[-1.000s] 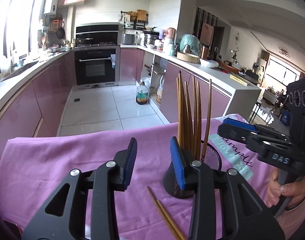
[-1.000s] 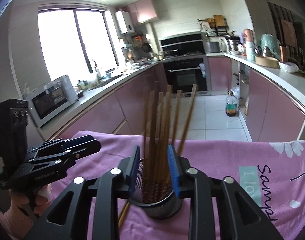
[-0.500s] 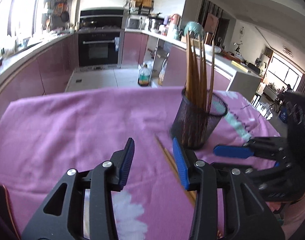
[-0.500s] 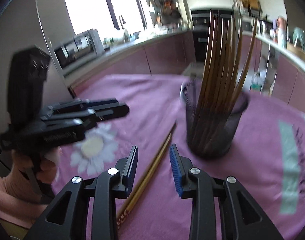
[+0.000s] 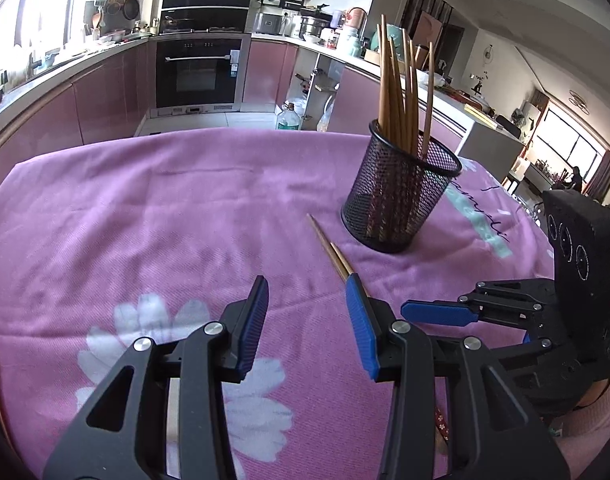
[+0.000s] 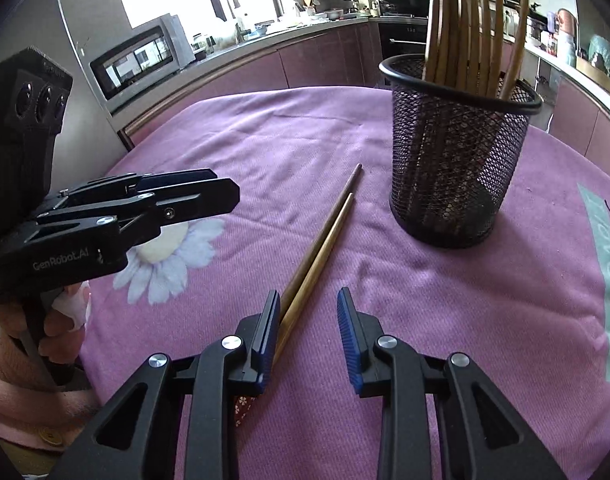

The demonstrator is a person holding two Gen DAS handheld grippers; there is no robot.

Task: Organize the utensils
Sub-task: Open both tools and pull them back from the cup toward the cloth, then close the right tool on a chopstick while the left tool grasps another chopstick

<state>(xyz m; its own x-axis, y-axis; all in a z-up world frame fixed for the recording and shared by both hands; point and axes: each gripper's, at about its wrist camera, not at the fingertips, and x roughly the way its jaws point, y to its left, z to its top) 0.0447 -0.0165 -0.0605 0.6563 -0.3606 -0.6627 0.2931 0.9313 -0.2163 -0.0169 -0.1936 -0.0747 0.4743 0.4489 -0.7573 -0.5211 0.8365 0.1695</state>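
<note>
A black mesh cup (image 6: 457, 168) (image 5: 397, 200) stands upright on the pink tablecloth (image 5: 145, 208), with several wooden chopsticks (image 6: 465, 20) (image 5: 397, 88) upright in it. Two loose chopsticks (image 6: 325, 240) (image 5: 331, 248) lie side by side on the cloth, left of the cup. My right gripper (image 6: 308, 298) (image 5: 417, 314) hovers low over their near ends. Its jaws are closing, nothing is between the pads, and the sticks pass under its left finger. My left gripper (image 5: 306, 284) (image 6: 225, 194) hangs open and empty to the left of the sticks.
A person's hand (image 6: 61, 320) in a pink sleeve holds the left gripper. White flower prints mark the near cloth. Kitchen counters, an oven and a microwave (image 6: 141, 56) stand beyond the table's far edge. The cloth's right side bears a green printed label.
Both grippers have sunk toward the table and tipped downward. The cup now stands farther ahead, and the loose pair of chopsticks has come into full view beneath the right gripper.
</note>
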